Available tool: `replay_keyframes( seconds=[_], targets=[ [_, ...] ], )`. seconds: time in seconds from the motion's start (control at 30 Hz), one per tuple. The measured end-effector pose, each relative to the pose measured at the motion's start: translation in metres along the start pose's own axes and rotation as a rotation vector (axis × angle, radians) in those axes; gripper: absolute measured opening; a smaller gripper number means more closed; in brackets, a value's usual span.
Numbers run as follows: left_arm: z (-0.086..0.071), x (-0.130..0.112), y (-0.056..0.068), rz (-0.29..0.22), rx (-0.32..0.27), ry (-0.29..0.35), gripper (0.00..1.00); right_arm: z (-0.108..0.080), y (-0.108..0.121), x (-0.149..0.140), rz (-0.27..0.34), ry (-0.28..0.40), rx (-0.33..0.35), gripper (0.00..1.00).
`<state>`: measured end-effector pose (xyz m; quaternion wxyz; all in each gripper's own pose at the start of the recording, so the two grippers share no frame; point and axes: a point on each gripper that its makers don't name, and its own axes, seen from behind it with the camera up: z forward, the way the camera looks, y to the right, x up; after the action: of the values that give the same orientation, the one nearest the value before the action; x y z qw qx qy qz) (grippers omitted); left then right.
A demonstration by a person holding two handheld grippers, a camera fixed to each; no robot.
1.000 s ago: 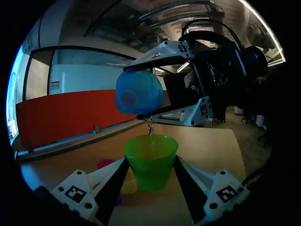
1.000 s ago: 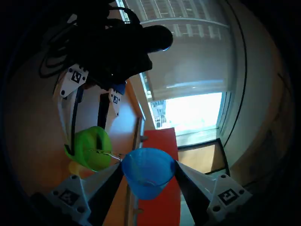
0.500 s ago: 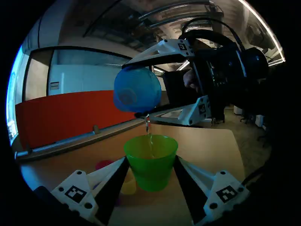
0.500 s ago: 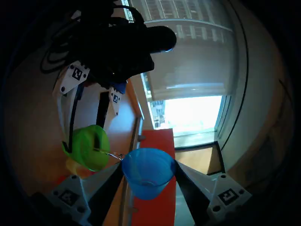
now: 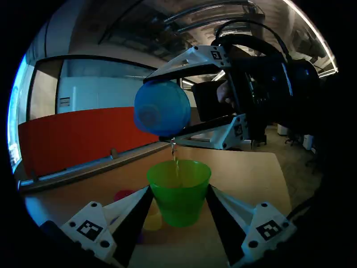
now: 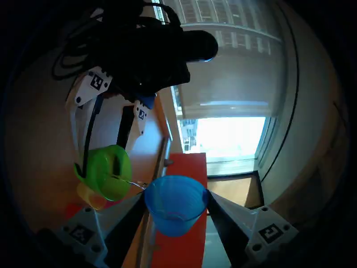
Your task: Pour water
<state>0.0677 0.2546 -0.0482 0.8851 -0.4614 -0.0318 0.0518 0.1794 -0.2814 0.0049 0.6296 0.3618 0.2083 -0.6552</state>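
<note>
- The left gripper [image 5: 179, 188] is clamped on the green cup [image 5: 180, 207], with one finger pressed to each side wall. The cup is upright with its mouth open upward. I cannot tell whether its base touches the table [image 5: 250, 174].
- In the left gripper view, a yellow cup [image 5: 154, 222] sits just beside the green cup's left wall, close to the gripper's left finger. A pink piece [image 5: 123, 194] lies near it on the table, so that side is crowded.
- To the right of the green cup the tabletop is bare out to its far edge and right-hand edge, which leaves open room there.
- A thin stream of water [image 5: 174, 154] falls straight down into the green cup and lands inside the rim, near the middle.
- The water leaves the lower lip of the blue cup [image 5: 161, 108], which is tipped steeply with its base towards the left gripper's camera. There is a clear gap between the blue lip and the green rim, so the two cups are apart.
- The right gripper [image 6: 176, 196] grips the blue cup firmly between both fingers. In the left gripper view one finger lies over the cup and the other under it.
- A hand [image 5: 223, 91] shows behind that gripper's dark body.
- A raised rail [image 5: 89, 166] runs along the table's far left edge.
- A red panel [image 5: 80, 134] stands beyond the rail.
- In the right gripper view a bright window [image 6: 223, 138] lies farther off.
</note>
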Motion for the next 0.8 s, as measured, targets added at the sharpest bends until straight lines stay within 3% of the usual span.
replay_keyframes(
  seconds=[0.8],
  targets=[
    [0.0004,-0.0013,0.0014,-0.001,0.002,0.002,0.82,-0.0040,0.0019,0.0019,-0.071,-0.012,-0.017,0.93]
  ],
)
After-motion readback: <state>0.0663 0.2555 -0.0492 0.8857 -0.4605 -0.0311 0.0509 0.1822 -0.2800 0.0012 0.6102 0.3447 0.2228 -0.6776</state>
